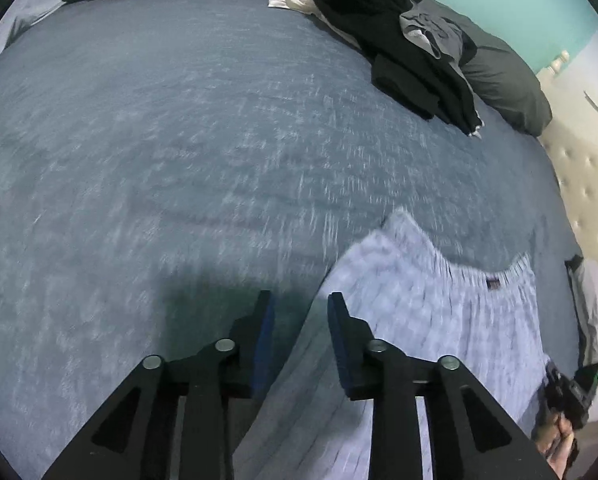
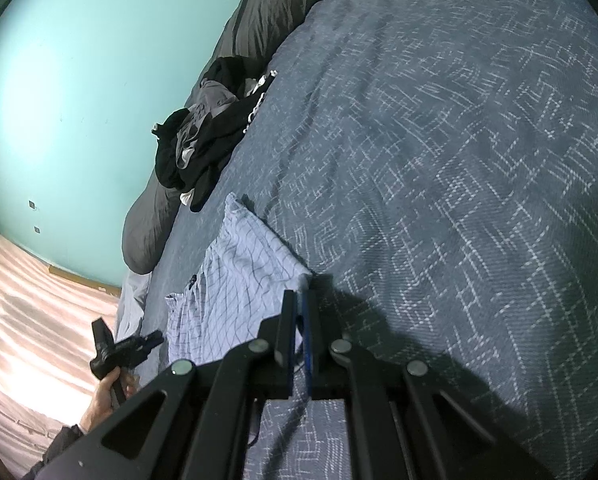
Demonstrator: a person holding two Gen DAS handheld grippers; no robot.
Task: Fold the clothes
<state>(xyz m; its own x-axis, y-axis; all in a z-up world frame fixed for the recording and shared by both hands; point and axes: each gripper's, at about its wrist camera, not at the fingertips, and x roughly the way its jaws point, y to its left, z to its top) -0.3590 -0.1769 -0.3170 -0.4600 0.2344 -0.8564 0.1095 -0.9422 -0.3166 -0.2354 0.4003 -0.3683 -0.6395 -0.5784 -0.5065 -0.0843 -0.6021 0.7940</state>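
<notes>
Lying flat on the near right part of the bed, the light blue checked shorts [image 1: 439, 320] rest on a dark blue-grey bedspread [image 1: 179, 140] with a pale woven pattern. In the left wrist view the left gripper [image 1: 301, 308] hovers just at the left edge of the shorts; its jaws stand a little apart with nothing between them, and the picture is blurred by motion. A small dark label shows near the waistband of the shorts, at the far right side.

In the right wrist view the right gripper [image 2: 299, 300] has its jaws pressed together on a corner of the shorts [image 2: 243, 276], and the cloth spreads away from it to the left and far side. A dark shadow of the gripper falls on the bedspread [image 2: 459, 160] just to the right.

Farther away, a pile of black and grey clothes [image 1: 399, 40] lies on the bedspread and partly on a dark grey pillow [image 1: 507, 84]; something white [image 1: 289, 0] sticks out at its far left side. This pile is well apart from both grippers. Beyond the pillows there is a turquoise wall [image 2: 67, 80]. Left of the bed, the right wrist view shows a pale floor [image 2: 27, 312] and a person's hand [image 2: 107, 396] holding the handle of the left gripper.
</notes>
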